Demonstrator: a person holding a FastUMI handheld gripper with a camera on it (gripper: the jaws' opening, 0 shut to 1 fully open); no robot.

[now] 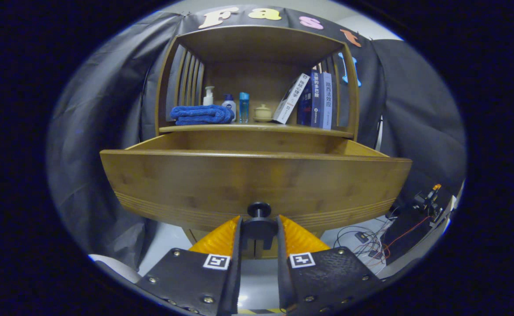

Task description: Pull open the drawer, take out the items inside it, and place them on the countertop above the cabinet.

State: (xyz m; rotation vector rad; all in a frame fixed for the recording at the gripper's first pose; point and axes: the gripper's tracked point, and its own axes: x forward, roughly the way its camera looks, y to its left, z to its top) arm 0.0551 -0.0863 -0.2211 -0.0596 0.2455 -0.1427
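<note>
We see our gripper [259, 228] closed narrow around the dark knob [259, 210] of the wooden drawer [195, 180], a finger pressing on each side of it. The drawer stands pulled out toward us; its inside is hidden behind the front panel. On the countertop [257, 128] above it lie a folded blue towel [202, 114], a pump bottle [208, 95], two small bottles [244, 106], a lidded jar [263, 113] and leaning books [314, 100] with Chinese spine titles too small to read reliably.
</note>
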